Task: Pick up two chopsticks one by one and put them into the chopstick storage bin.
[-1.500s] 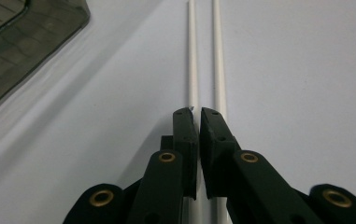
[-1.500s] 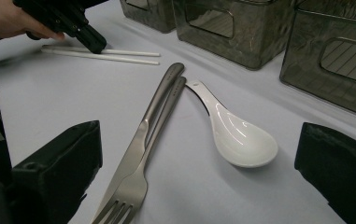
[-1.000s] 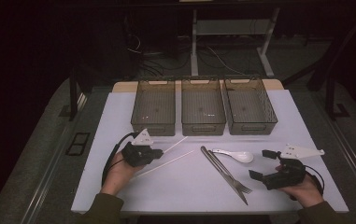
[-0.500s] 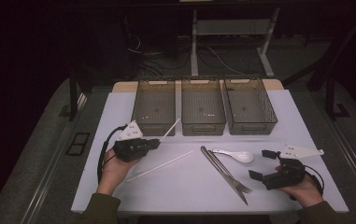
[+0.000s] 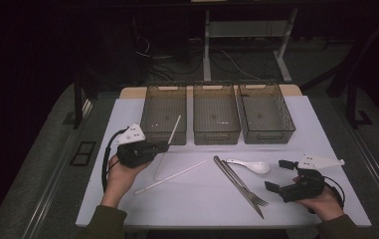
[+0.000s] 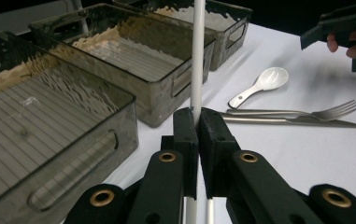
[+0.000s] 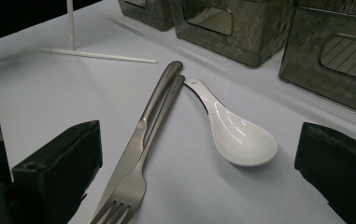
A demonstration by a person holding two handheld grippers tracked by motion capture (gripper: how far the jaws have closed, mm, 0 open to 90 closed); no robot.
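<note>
My left gripper (image 5: 163,146) is shut on a white chopstick (image 5: 173,130), which it holds steeply tilted above the table's left half. In the left gripper view the chopstick (image 6: 197,60) rises straight out of the closed jaws of that gripper (image 6: 198,116). A second white chopstick (image 5: 172,177) lies flat on the table just below it. A steel knife and fork (image 5: 239,183) lie side by side at the centre, with a white ceramic spoon (image 5: 252,166) beside them. My right gripper (image 5: 275,175) rests at the right, open and empty; in its own view this gripper (image 7: 201,140) faces the spoon (image 7: 236,135) and fork (image 7: 133,182).
Three dark see-through bins (image 5: 216,115) stand in a row at the back of the white table (image 5: 202,209). The left bin (image 5: 163,113) is right behind the held chopstick. Dark floor, cables and table legs lie beyond.
My left gripper has risen with one chopstick, which has swung from nearly flat to a steep tilt. The other chopstick stays on the table. The right gripper has not moved.
</note>
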